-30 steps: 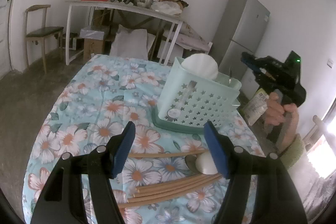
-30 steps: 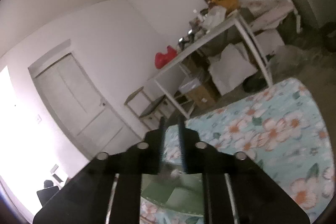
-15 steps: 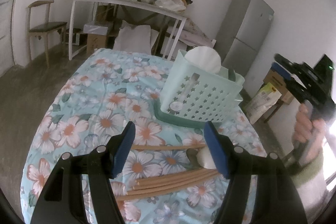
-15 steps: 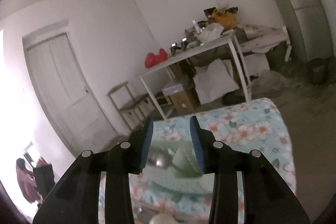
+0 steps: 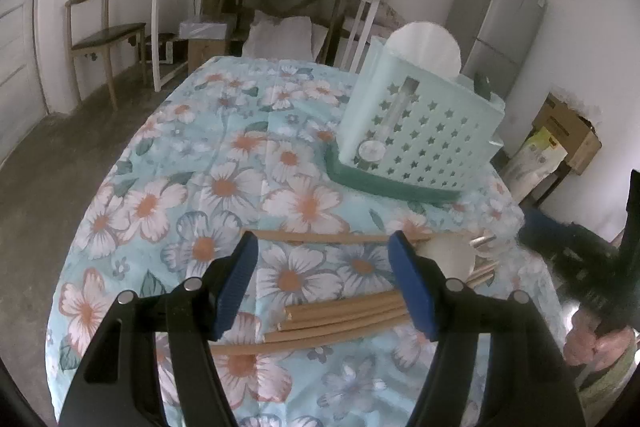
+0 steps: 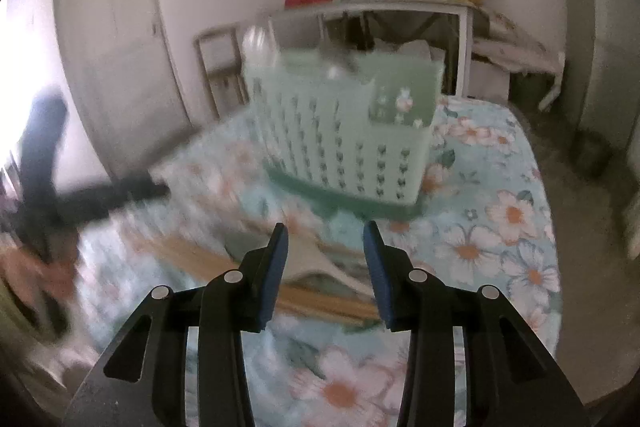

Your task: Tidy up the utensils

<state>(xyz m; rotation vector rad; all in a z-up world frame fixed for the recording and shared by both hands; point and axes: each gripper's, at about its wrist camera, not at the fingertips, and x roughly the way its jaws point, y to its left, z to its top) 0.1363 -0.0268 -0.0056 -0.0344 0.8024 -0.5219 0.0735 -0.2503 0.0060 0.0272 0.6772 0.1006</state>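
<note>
Our right claw (image 6: 325,269) had swung down from the mint holder (image 5: 420,131), its jaws parted and seemingly empty in the blur; the left claw (image 5: 322,285) hung open over chopsticks (image 5: 344,311) on the worktop (image 5: 168,163), so another pick came next.

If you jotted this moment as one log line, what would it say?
left claw: open, over chopsticks | right claw: open, empty, above white spoon | holder: on table
</note>
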